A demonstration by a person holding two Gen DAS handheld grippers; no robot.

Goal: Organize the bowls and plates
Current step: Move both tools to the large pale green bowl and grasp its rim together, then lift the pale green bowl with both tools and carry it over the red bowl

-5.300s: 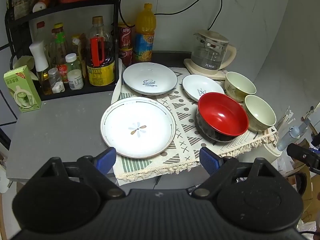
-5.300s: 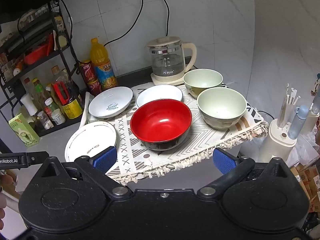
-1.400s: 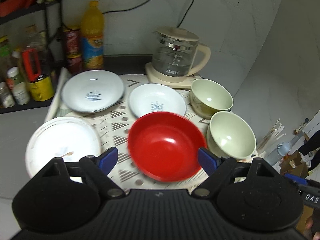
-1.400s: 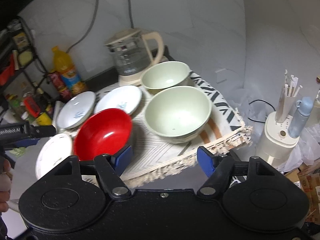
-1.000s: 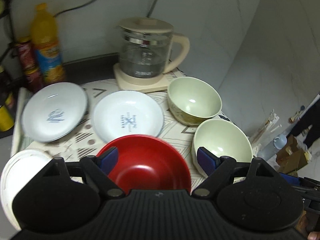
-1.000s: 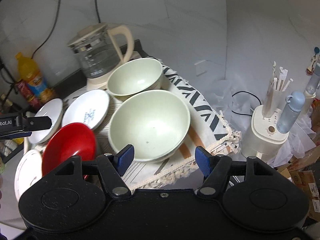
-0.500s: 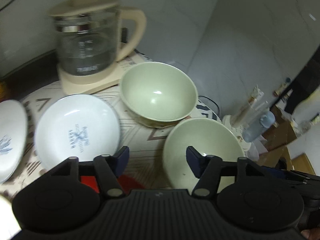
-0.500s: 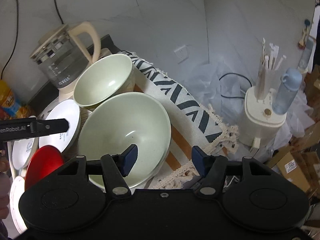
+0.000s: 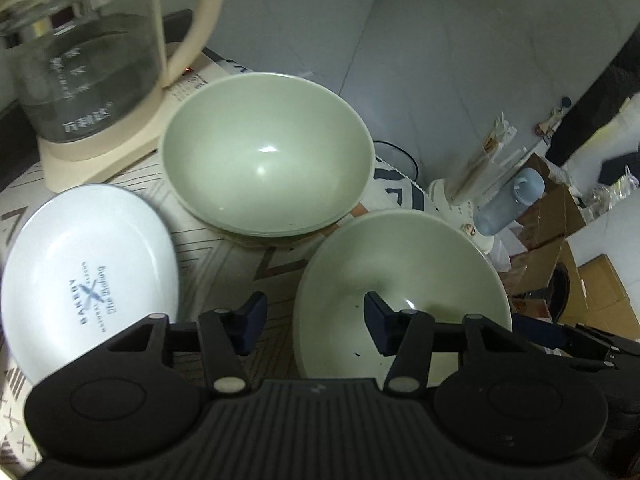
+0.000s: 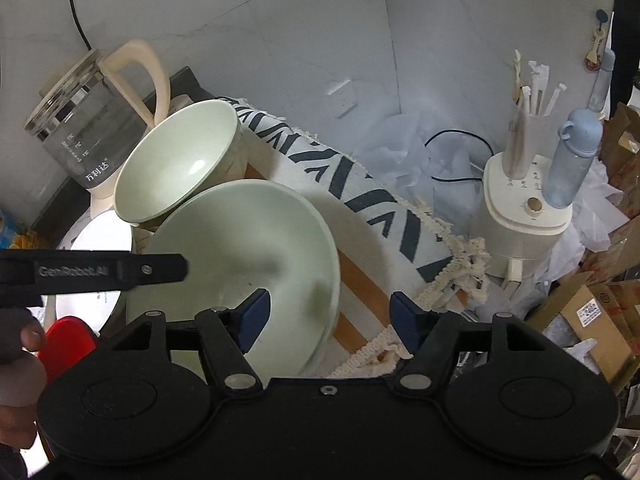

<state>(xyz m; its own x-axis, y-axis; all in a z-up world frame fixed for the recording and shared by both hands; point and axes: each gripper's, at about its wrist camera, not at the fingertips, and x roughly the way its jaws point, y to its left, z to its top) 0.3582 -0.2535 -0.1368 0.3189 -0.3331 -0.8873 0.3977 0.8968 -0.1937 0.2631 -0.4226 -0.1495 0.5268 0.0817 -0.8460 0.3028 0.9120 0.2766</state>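
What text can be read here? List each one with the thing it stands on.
"BAKERY", crossed with blurred script: white plate.
"万利达": glass kettle; its scale marks are too small.
"GenRobot.AI", blurred: left gripper's finger.
Button labels on the white appliance: unreadable.

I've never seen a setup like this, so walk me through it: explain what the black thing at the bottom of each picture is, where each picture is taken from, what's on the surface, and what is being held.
No robot here: a person carries a hand-held gripper in each hand, each with a camera looking forward along its two blue-tipped fingers. One picture comes from the left hand-held gripper, the other from the right hand-held gripper. Both are open and hold nothing, and each straddles the rim of the near pale green bowl. On the patterned fringed cloth there are also a second pale green bowl, a white plate with blue lettering, the edge of a red bowl and a glass kettle with a cream handle.
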